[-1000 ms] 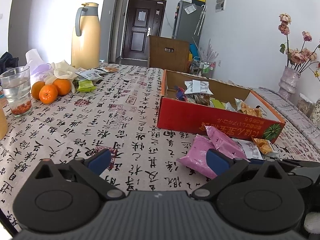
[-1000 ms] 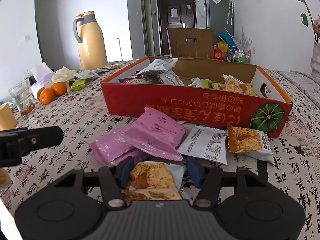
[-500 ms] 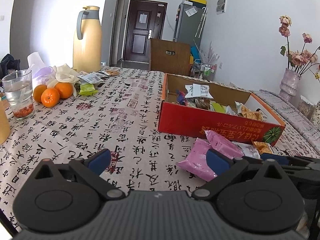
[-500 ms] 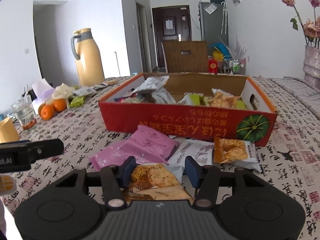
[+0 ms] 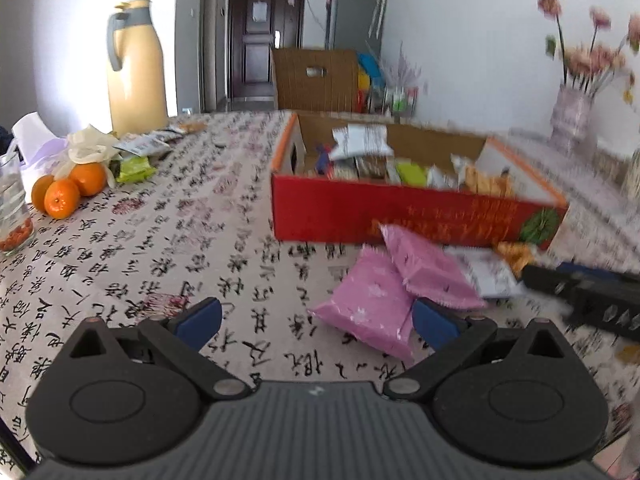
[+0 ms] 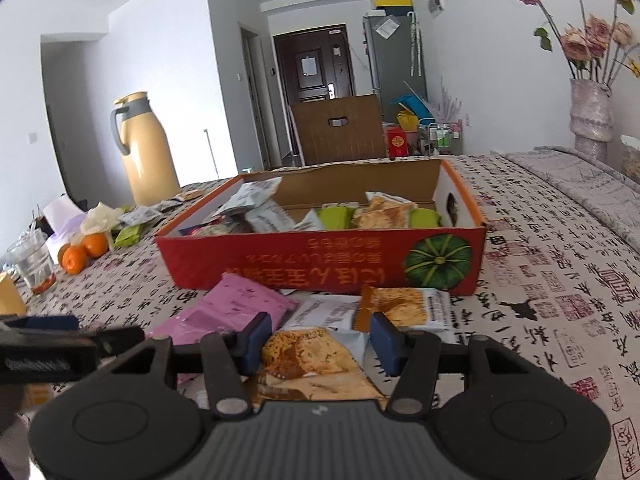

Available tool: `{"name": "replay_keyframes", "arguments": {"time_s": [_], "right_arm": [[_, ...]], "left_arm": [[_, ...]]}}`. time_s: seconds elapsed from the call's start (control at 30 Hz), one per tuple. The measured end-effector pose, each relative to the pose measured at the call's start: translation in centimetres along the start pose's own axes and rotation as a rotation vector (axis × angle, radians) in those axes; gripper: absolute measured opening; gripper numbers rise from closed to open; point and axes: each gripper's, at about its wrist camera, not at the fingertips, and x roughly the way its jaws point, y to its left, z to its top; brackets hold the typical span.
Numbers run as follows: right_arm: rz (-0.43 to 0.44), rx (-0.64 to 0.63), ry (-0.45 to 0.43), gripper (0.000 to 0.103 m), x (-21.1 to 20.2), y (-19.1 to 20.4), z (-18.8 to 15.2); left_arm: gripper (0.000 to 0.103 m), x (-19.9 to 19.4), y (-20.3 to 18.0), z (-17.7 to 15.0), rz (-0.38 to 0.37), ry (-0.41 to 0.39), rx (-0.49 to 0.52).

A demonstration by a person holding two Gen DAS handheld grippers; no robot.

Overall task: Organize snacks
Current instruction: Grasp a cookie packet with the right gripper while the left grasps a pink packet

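Snack packet (image 6: 316, 354): orange-brown, crinkled, cracker-printed.

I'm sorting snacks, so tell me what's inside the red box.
The red box holds loose packets: white ones at the left, green ones and a cracker packet toward the right. Whatever lies under them is covered.

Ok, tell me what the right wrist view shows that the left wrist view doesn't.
Only the right wrist view shows the cracker packet held between the right gripper fingers. Only the left wrist view shows the open left gripper fingertips, with nothing between them. Both show the red box, pink packets, oranges and thermos.
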Motion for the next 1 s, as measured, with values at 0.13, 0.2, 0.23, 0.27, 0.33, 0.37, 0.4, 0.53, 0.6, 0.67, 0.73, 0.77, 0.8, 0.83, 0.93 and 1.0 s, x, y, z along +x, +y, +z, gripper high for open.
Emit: {"name": "replay_keyframes", "arguments": {"time_s": [0.13, 0.2, 0.23, 0.27, 0.33, 0.37, 0.4, 0.53, 0.6, 0.67, 0.73, 0.77, 0.8, 0.83, 0.93, 1.0], "right_arm": [[-0.003, 0.025, -0.008, 0.054, 0.0, -1.4, 0.1], [-0.003, 0.034, -0.011, 0.054, 0.0, -1.9, 0.1], [-0.002, 0.038, -0.013, 0.054, 0.0, -2.2, 0.2], [0.000, 0.041, -0.015, 0.054, 0.1, -2.4, 0.2], [0.001, 0.047, -0.017, 0.054, 0.2, -2.9, 0.2], [0.001, 0.050, -0.017, 0.054, 0.3, -3.2, 0.2], [0.001, 0.052, -0.017, 0.054, 0.4, -3.4, 0.3], [0.002, 0.064, -0.017, 0.054, 0.9, -4.2, 0.5], [0.003, 0.069, -0.019, 0.054, 1.1, -4.5, 0.6], [0.002, 0.070, -0.021, 0.054, 1.3, -4.7, 0.7], [0.001, 0.071, -0.019, 0.054, 1.4, -4.8, 0.7], [0.000, 0.070, -0.018, 0.054, 1.5, -4.8, 0.7], [-0.001, 0.069, -0.017, 0.054, 1.5, -4.8, 0.7], [-0.002, 0.067, -0.016, 0.054, 1.5, -4.7, 0.7], [-0.005, 0.064, -0.017, 0.054, 1.5, -4.6, 0.7], [-0.008, 0.063, -0.017, 0.054, 1.5, -4.5, 0.7]], "left_arm": [[0.103, 1.1, -1.6, 0.0, -0.006, 0.024, 0.053], [0.103, 1.9, -2.3, 0.2, -0.001, 0.040, 0.080], [0.103, 2.3, -2.6, 0.3, 0.006, 0.048, 0.094], [0.103, 2.7, -2.9, 0.5, 0.012, 0.054, 0.108], [0.103, 3.4, -3.4, 0.7, 0.018, 0.064, 0.131], [0.103, 3.7, -3.6, 0.7, 0.020, 0.071, 0.141], [0.103, 4.0, -3.8, 0.8, 0.018, 0.077, 0.145], [0.103, 5.7, -4.0, 1.0, 0.036, 0.123, 0.128], [0.103, 6.3, -3.8, 1.1, 0.033, 0.139, 0.106], [0.103, 6.5, -3.7, 1.3, 0.032, 0.137, 0.087], [0.103, 6.7, -3.6, 1.4, 0.024, 0.137, 0.066], [0.103, 6.8, -3.5, 1.5, 0.020, 0.141, 0.056], [0.100, 6.8, -3.5, 1.5, 0.014, 0.145, 0.047], [0.092, 6.9, -3.4, 1.5, 0.005, 0.149, 0.040], [0.067, 6.4, -3.3, 1.5, -0.043, 0.140, 0.034], [0.063, 6.0, -3.3, 1.5, -0.066, 0.135, 0.032]]}}
